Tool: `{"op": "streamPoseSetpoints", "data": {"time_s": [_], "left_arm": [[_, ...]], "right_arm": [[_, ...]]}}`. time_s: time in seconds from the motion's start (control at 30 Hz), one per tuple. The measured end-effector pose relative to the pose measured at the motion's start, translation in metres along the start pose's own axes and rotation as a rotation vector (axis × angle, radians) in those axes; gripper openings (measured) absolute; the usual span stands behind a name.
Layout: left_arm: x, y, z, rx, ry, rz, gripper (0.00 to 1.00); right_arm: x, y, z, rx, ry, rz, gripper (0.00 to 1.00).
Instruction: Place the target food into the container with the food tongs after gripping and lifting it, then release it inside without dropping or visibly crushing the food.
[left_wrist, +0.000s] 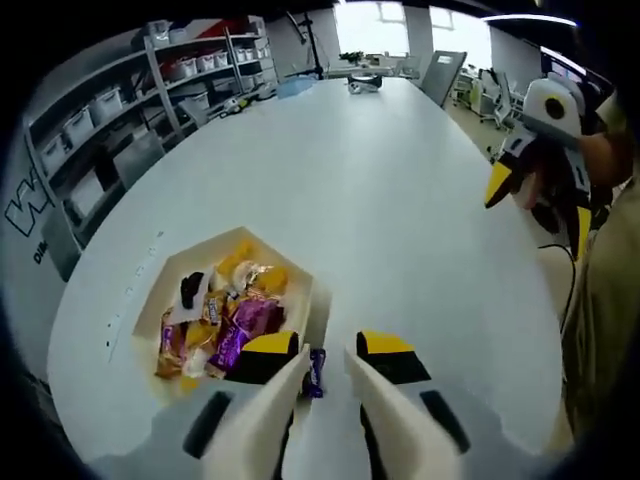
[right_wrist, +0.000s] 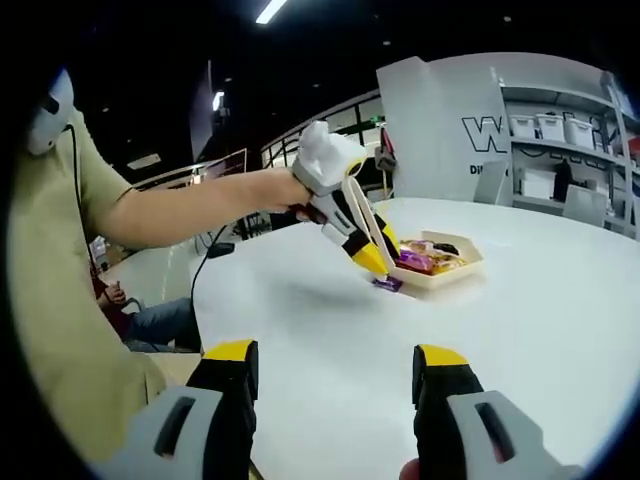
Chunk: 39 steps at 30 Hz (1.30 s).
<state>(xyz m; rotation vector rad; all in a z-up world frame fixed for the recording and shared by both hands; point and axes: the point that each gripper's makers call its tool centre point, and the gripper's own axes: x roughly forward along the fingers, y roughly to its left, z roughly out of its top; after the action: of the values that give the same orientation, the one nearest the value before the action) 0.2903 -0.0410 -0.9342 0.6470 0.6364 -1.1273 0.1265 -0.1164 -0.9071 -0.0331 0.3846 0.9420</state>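
- Snack (left_wrist: 316, 371) in a purple wrapper lies on the desk (left_wrist: 400, 200) between the spread left fingers (left_wrist: 262, 357), beside the tray (left_wrist: 318, 300) of sweets.
- Right fingers (right_wrist: 438, 370) spread, empty.
- Shelves (left_wrist: 110, 110) beyond.

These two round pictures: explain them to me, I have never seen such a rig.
A person holds a hand-held gripper in each hand; a camera rides on each. The left gripper view looks along the left gripper, whose yellow-tipped jaws stand open above a small purple-wrapped sweet on the white table, beside a shallow cream box of wrapped snacks. The right gripper view looks along the right gripper, open and empty, toward the same box and the left gripper.
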Motion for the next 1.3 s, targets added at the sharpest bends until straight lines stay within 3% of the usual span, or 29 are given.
{"op": "streamPoseSetpoints", "data": {"time_s": [0.73, 1.0, 1.3], "left_arm": [[0.006, 0.007, -0.003, -0.001, 0.016, 0.008, 0.22], [0.0, -0.004, -0.007, 0.082, 0.018, 0.017, 0.23], [-0.002, -0.006, -0.014, 0.115, 0.036, 0.054, 0.22]], "right_arm": [[-0.002, -0.002, -0.003, 0.008, -0.002, -0.005, 0.6], [-0.002, -0.001, -0.003, 0.009, -0.002, -0.004, 0.6], [0.0, 0.001, -0.002, 0.006, -0.004, 0.001, 0.6]]}}
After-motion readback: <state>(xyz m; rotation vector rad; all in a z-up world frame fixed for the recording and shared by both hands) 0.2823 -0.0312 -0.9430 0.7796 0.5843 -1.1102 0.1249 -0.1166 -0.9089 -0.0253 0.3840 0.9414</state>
